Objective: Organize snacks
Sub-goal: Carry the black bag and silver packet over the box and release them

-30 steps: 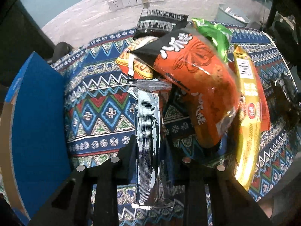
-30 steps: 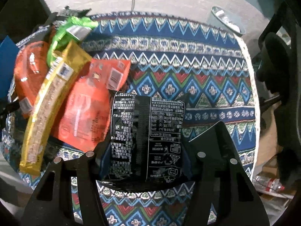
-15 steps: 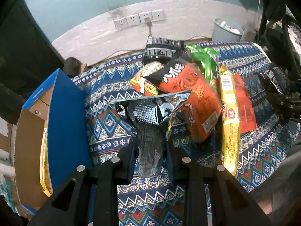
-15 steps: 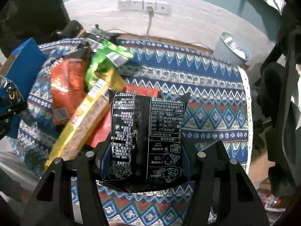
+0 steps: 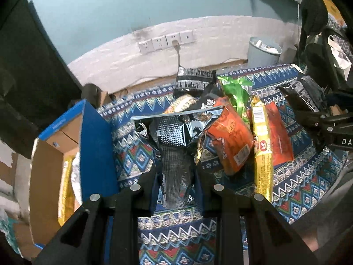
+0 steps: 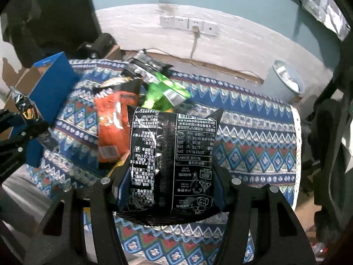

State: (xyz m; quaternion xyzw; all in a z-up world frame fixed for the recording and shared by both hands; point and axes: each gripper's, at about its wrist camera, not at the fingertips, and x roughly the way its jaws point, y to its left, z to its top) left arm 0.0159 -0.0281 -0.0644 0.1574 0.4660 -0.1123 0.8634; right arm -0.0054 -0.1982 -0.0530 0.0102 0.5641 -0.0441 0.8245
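Your left gripper (image 5: 176, 190) clenched a crumpled silver-black packet (image 5: 174, 145), held above the patterned cloth (image 5: 304, 190) beside the blue box (image 5: 97, 150). Your right gripper (image 6: 169, 187) grasped a black noodle pack (image 6: 172, 154) over the cloth, near the snack pile (image 5: 233, 137).

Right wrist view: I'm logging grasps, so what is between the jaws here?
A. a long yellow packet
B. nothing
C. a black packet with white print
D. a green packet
C: the right gripper is shut on the black packet, whose white-printed back faces the camera; the green packet lies on the cloth behind.
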